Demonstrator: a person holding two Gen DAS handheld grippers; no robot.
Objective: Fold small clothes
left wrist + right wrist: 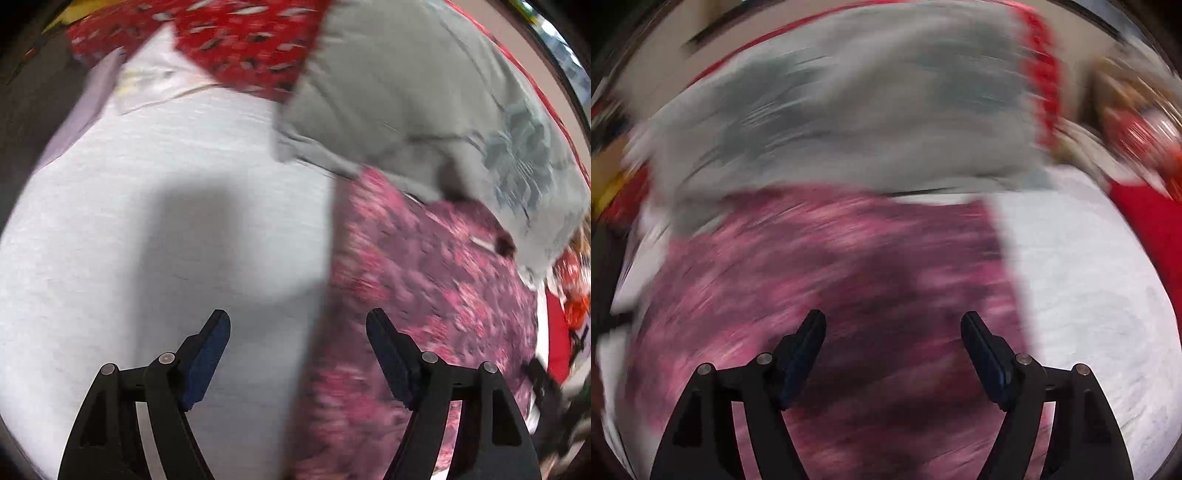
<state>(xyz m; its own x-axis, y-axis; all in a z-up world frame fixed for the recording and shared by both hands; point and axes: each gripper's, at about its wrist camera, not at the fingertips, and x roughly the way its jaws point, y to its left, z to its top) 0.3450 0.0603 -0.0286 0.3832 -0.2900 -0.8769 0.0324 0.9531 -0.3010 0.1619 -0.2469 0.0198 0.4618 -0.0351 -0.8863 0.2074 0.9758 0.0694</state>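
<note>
Two hand-held grippers hang over a spread of small clothes on a pale grey cloth surface (129, 240). The left gripper (298, 321) points steeply down with its blue-padded fingers (207, 354) spread wide and nothing between them; below it runs the straight edge where a pink-and-maroon floral garment (424, 295) lies on the pale cloth. A grey garment (406, 103) with a darker printed motif lies beyond the floral one and overlaps its far edge, and a red patterned fabric (243, 40) lies further back, partly under the grey piece. A lilac fabric strip (88, 107) runs along the left edge of the pale cloth. The right gripper (894, 321) is likewise wide apart and empty, poised directly above the floral garment (831, 277), with the grey garment (849, 110) beyond it and the pale surface (1089, 295) to the right; that view is heavily smeared by motion blur, so finer detail of the far clutter cannot be made out
</note>
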